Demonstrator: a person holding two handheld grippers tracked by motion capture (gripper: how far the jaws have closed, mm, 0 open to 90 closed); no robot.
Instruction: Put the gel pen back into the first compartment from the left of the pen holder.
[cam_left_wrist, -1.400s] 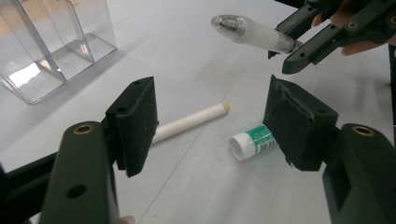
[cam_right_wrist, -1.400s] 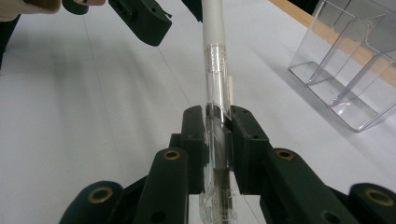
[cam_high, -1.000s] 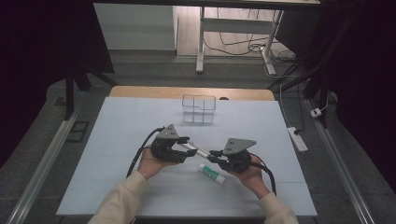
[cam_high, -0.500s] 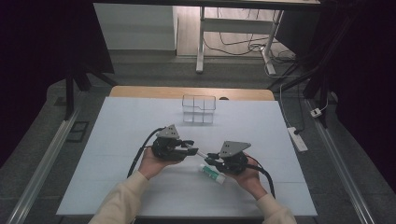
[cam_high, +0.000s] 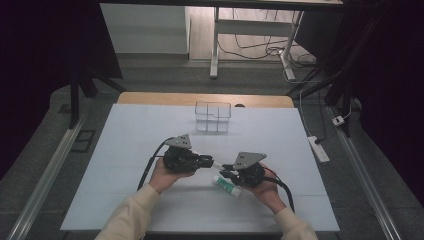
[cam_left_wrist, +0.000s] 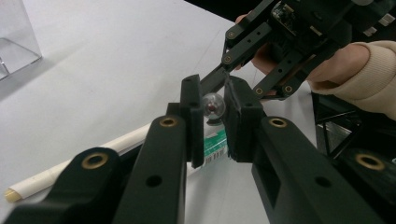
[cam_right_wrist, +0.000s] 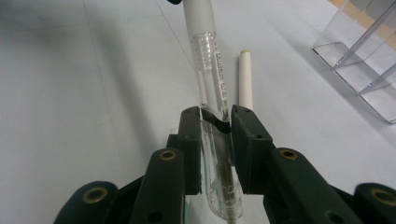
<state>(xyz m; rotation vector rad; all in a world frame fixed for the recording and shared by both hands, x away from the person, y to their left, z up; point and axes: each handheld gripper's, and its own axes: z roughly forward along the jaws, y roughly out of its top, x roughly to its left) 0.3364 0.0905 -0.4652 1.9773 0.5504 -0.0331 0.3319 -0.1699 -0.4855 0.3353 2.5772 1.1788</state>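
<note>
You have a slim pen with a clear plastic barrel and a white end (cam_right_wrist: 210, 70) bridged in the air between both tools, low over the pale blue surface (cam_high: 150, 125) near its front middle. The step in hand looks like pulling the white end off the barrel. To do it well, keep both wrists in line with the pen's length and draw them straight apart. Any twist or bend would lever the thin barrel against the pads. Hold the pen clear of the green-and-white labelled tube (cam_high: 227, 185) lying just below it and of the thin white stick (cam_right_wrist: 245, 79) lying beside it on the surface, so that neither gets swept aside. The clear plastic compartment box (cam_high: 213, 116) stands well apart at the back and is no concern yet. Your left gripper (cam_left_wrist: 215, 100) has just been closing, and its jaws now stand nearly together, pinched on the pen's end; a small rounded clear part shows between the pads. Your right gripper (cam_right_wrist: 215, 116) is clamped across the clear barrel, its jaws only a narrow way apart, with the ink tube visible between them. Check that the left pads sit squarely on the pen before you pull, since a grip that close to the end could slip off.
</note>
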